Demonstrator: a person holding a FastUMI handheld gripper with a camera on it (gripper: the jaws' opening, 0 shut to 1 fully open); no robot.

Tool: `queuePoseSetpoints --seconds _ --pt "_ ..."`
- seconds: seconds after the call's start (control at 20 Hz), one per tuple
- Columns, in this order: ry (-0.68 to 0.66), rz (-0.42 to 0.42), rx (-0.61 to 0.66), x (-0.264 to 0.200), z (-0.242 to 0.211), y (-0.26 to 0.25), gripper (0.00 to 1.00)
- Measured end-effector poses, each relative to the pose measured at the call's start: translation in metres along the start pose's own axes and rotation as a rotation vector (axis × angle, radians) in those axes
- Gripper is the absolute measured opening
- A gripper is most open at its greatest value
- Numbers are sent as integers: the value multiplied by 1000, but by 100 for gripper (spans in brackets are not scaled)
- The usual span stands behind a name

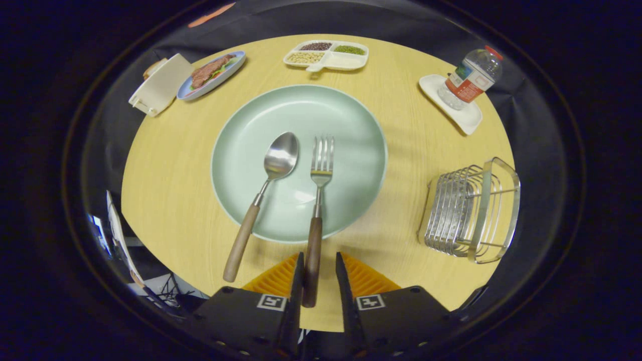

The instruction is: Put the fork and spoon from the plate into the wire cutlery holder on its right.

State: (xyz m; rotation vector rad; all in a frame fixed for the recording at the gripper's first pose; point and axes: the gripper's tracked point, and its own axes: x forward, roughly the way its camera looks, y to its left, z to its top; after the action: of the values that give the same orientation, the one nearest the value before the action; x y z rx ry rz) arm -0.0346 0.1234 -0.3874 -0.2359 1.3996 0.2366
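Fork (317,200) and spoon (263,193) on the plate (351,125), gripper (319,273) around the fork handle.

Biggest first: round light-wood table (165,165) w/ dark cloth booth wall behind it. Pale green plate sits mid-table, wire cutlery holder (469,210) to its right, well apart from the plate. Far side has a divided snack tray (327,55), a plate w/ a sandwich (210,72), a white box (160,85) and a water bottle (469,77) on a white dish (464,113). Both utensils are steel w/ brown wooden handles, heads on the plate, handles sticking out over the near rim. Fork's long axis runs straight away from the gripper, tines pointing to the far side; spoon leans a bit, bowl up and toward the fork. Fingers are partly open, handle end between them; left one looks touching, right has a small gap, so not clamped afaict.
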Motion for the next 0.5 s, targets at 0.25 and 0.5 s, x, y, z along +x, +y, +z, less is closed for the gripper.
queuePoseSetpoints --seconds 0.25,0.5 --pt "0 19 26 -6 2 -2 4" --pt "-39 54 -2 -47 9 -1 0"
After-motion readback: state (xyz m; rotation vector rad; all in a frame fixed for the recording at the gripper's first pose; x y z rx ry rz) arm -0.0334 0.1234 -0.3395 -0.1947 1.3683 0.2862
